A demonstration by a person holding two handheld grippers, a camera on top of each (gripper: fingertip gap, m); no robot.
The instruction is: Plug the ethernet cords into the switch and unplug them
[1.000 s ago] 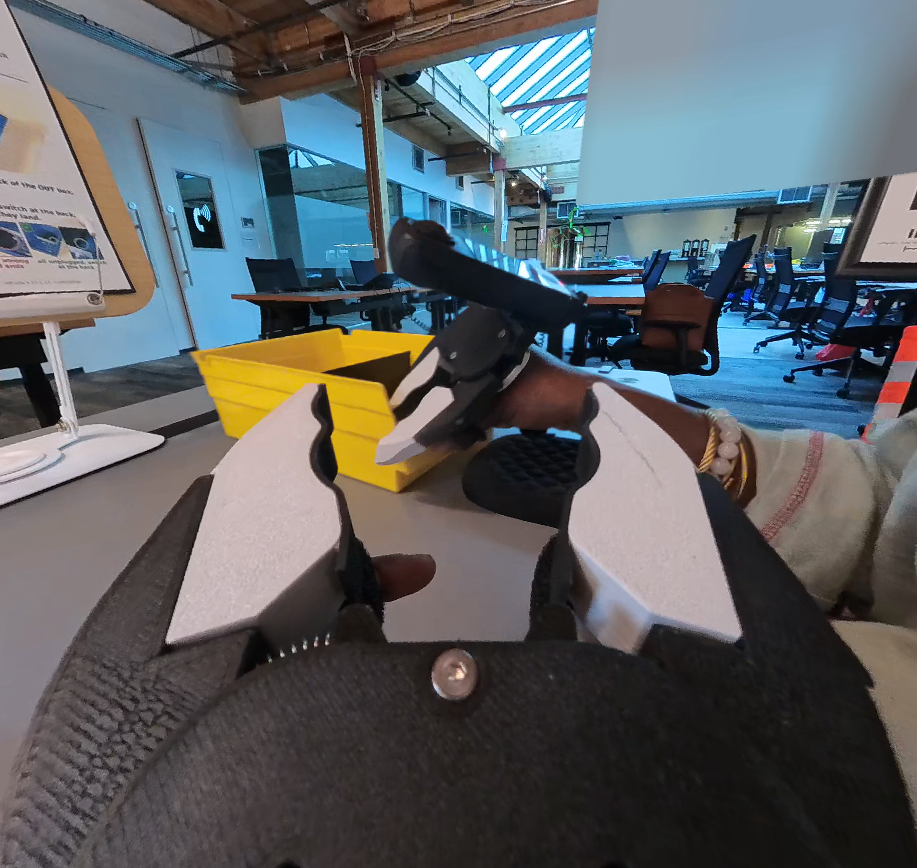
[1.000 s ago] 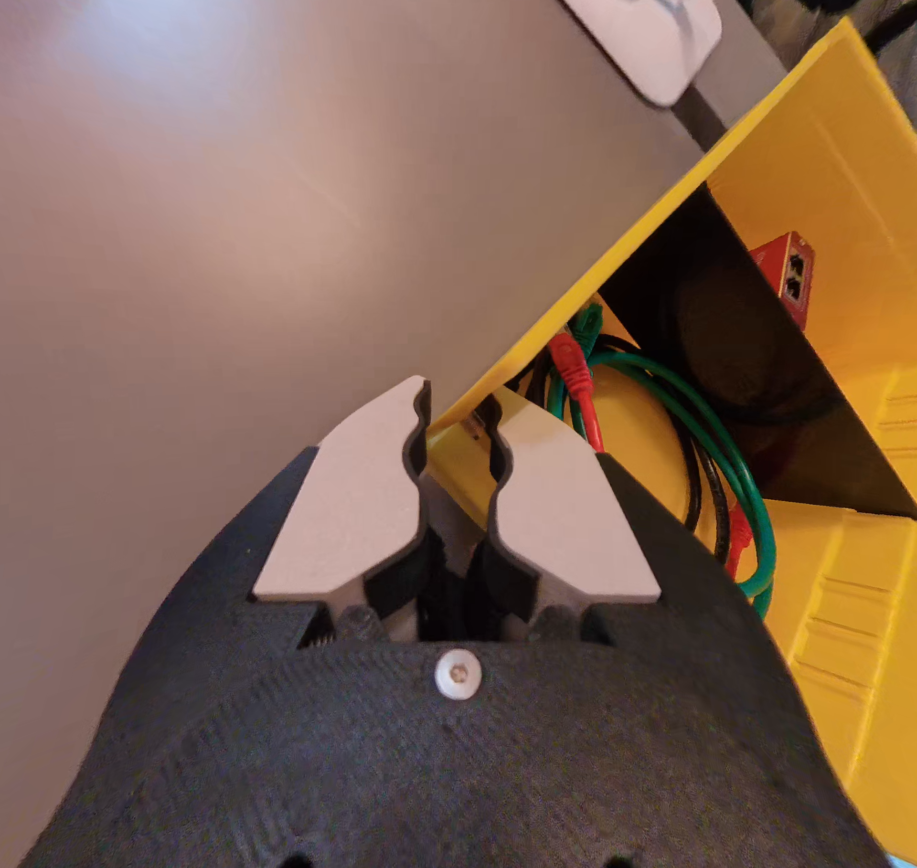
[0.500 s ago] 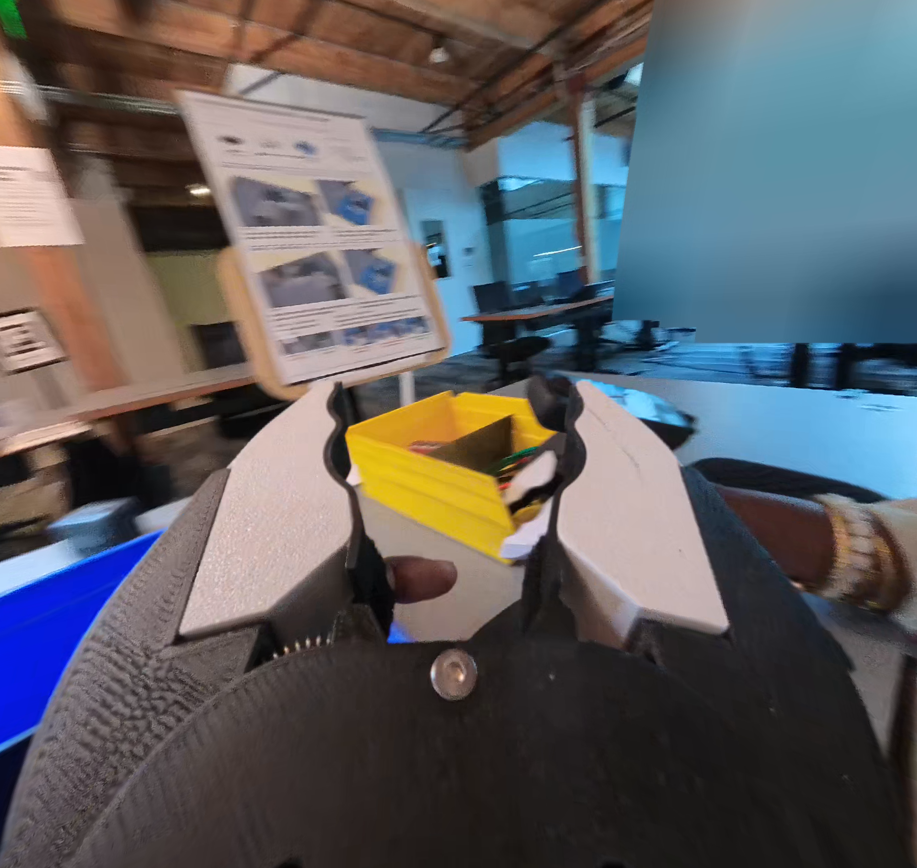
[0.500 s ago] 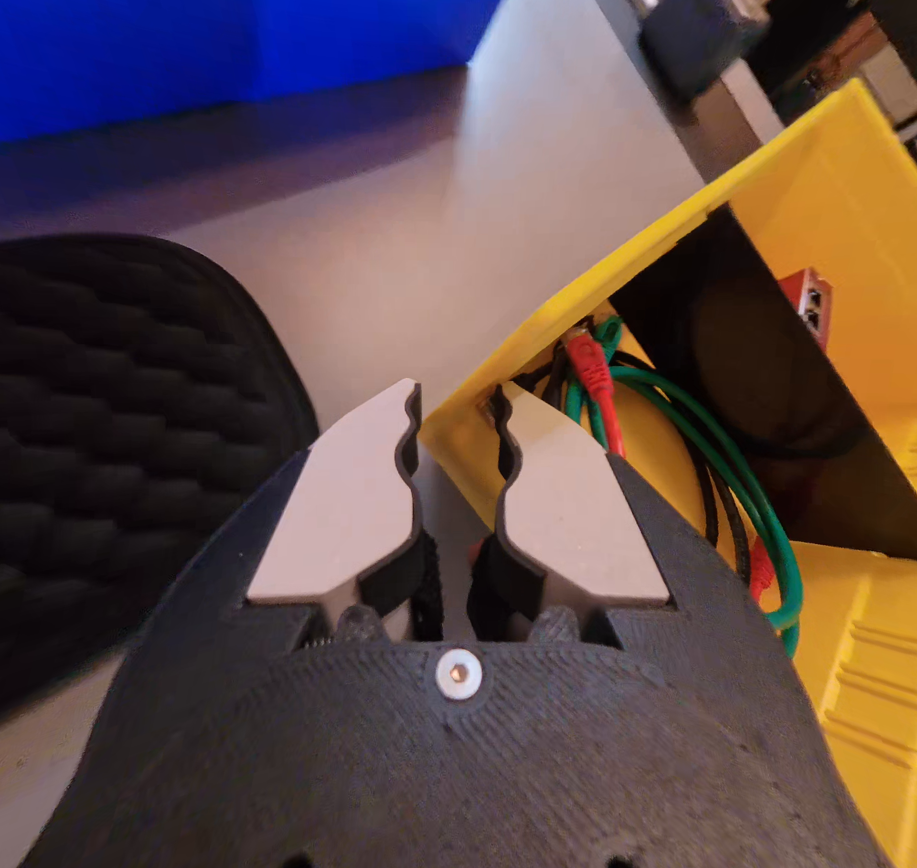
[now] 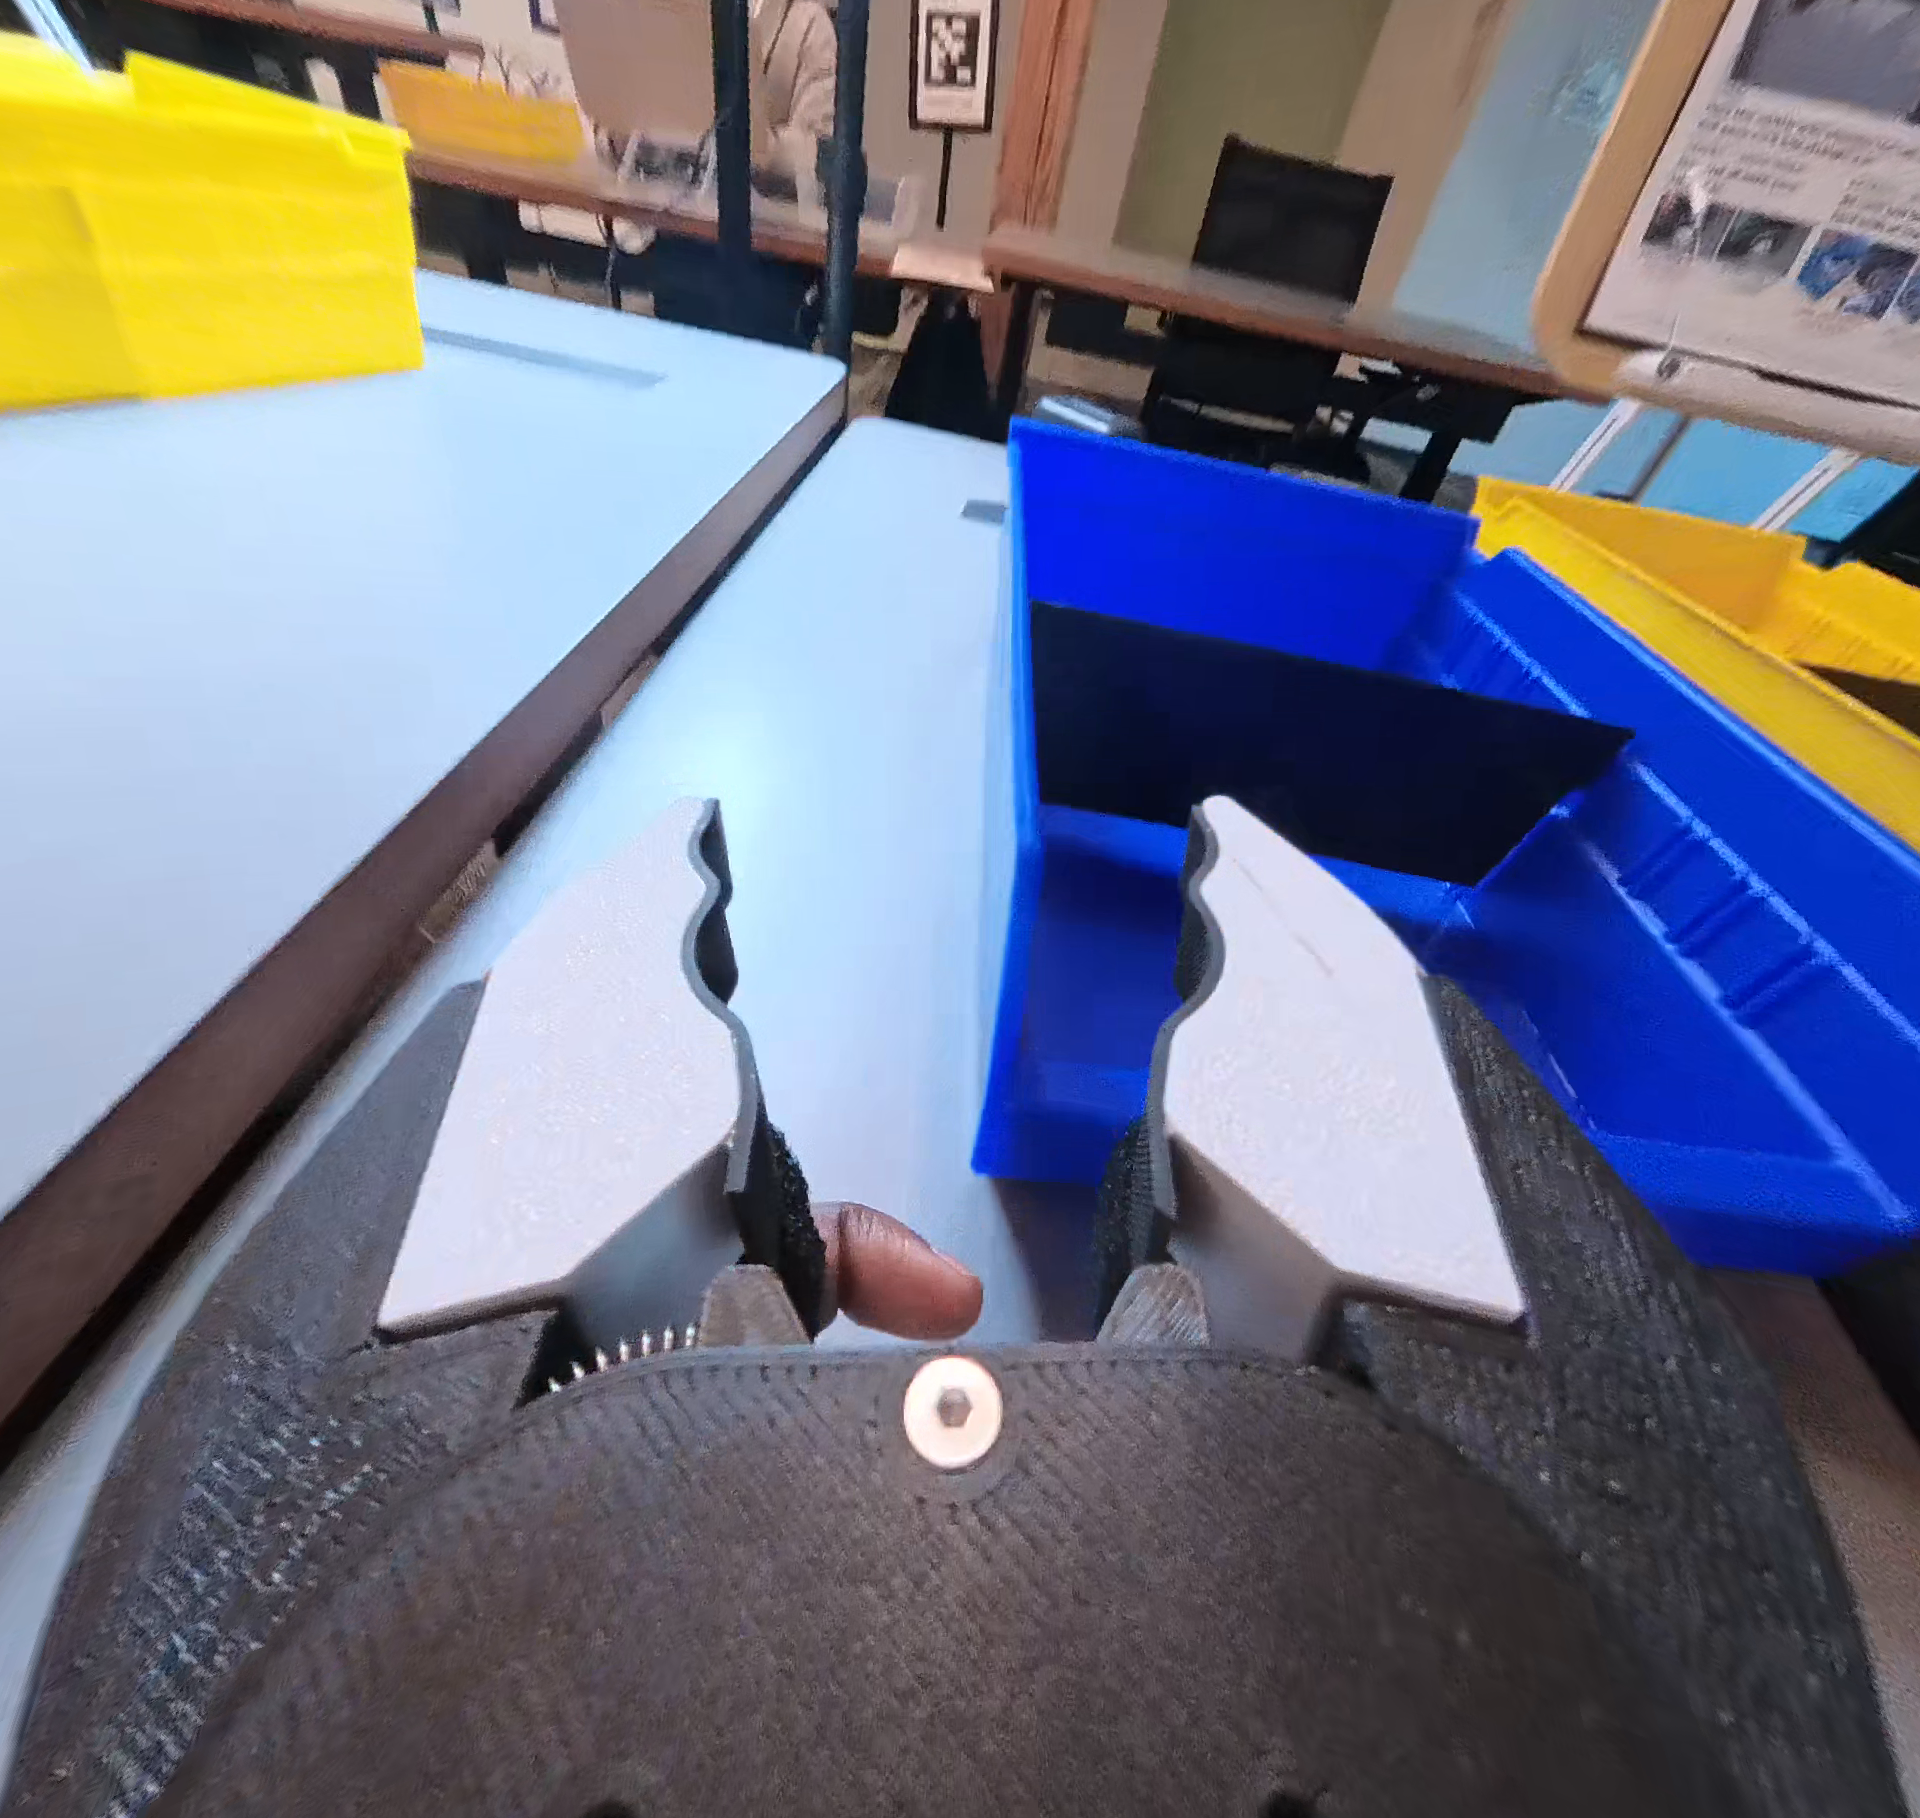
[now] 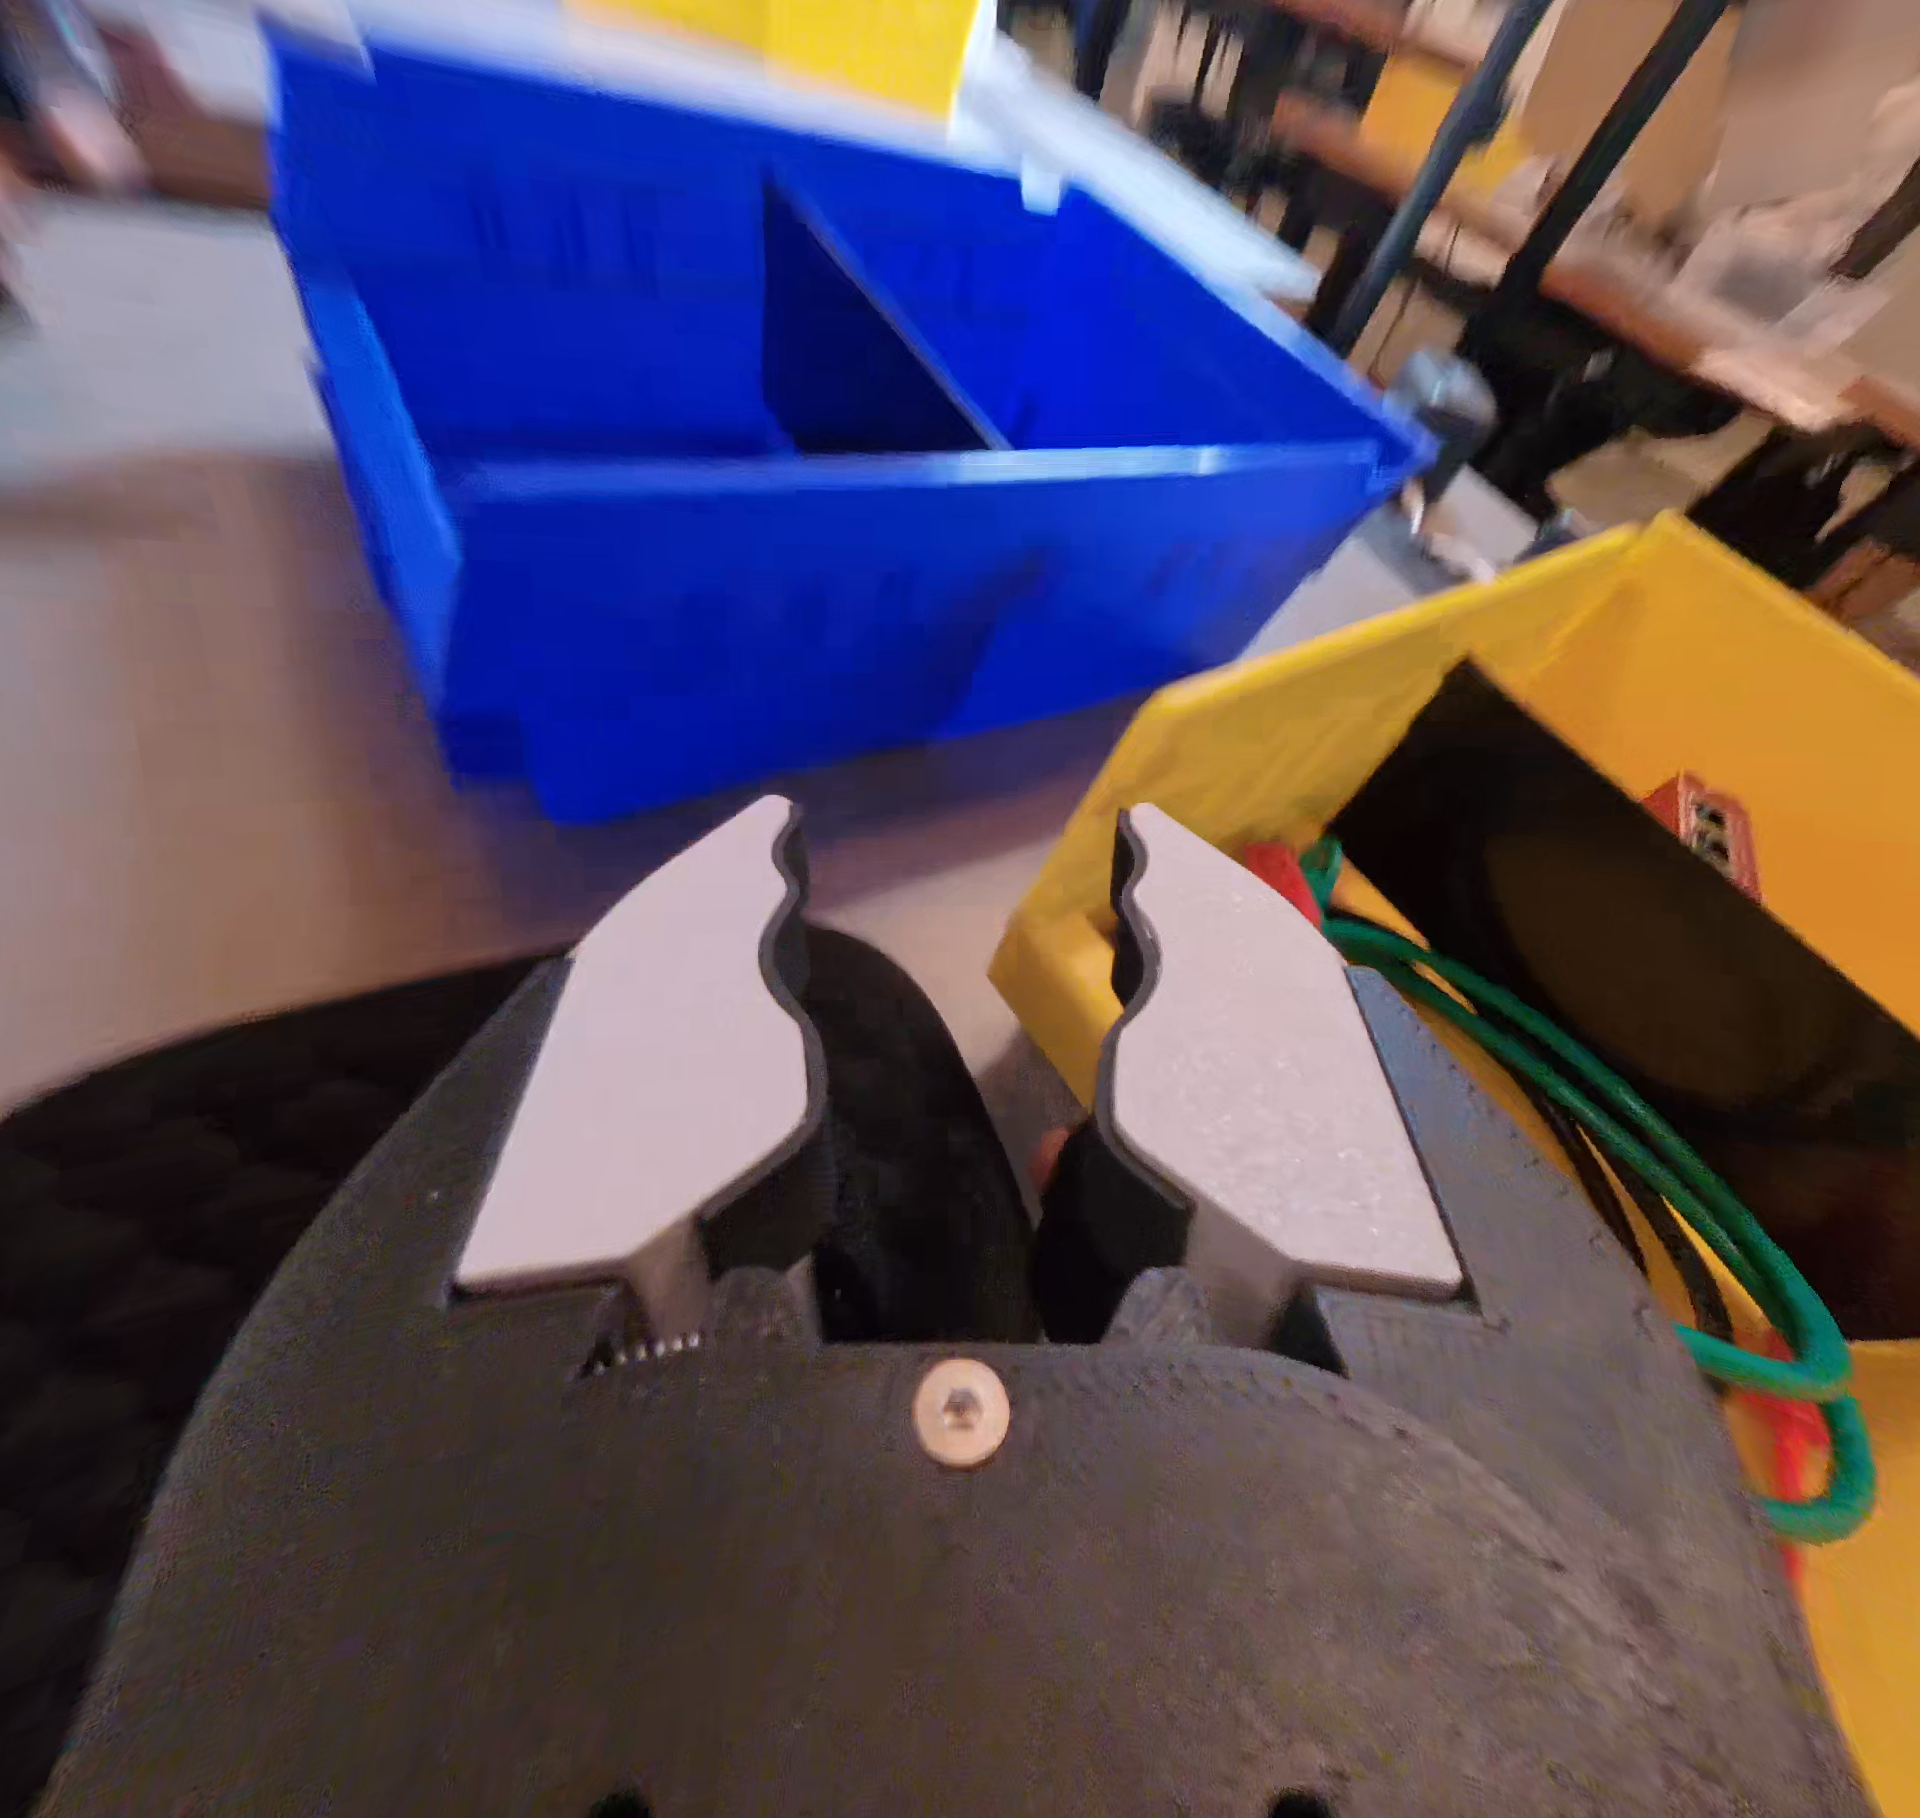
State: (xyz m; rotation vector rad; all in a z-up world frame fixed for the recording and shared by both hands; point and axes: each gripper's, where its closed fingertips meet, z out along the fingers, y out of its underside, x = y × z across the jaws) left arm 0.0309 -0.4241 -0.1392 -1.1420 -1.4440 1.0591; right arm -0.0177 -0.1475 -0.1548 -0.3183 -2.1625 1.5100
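Observation:
In the right wrist view a yellow bin [image 6: 1278,729] holds coiled green ethernet cords [image 6: 1621,1134], a red plug [image 6: 1283,869] and red cord ends. A small red switch [image 6: 1704,833] sits behind a black divider [image 6: 1558,937]. My right gripper [image 6: 956,818] is open and empty, with its right finger over the bin's near corner. My left gripper [image 5: 956,812] is open and empty over the grey table [image 5: 831,729], beside a blue bin [image 5: 1247,563]. The cords and the switch do not show in the left wrist view.
The blue bin [image 6: 727,542] with a dark divider stands left of the yellow bin [image 5: 1662,584]. A black mat [image 6: 156,1197] lies under my right gripper. Another yellow bin [image 5: 208,241] sits on the adjoining table. A sign board [image 5: 1766,158] stands at the back right.
Both views have swung left, so the blue bin is now ahead. My right gripper has opened wider at the yellow bin's corner. My left gripper stays open.

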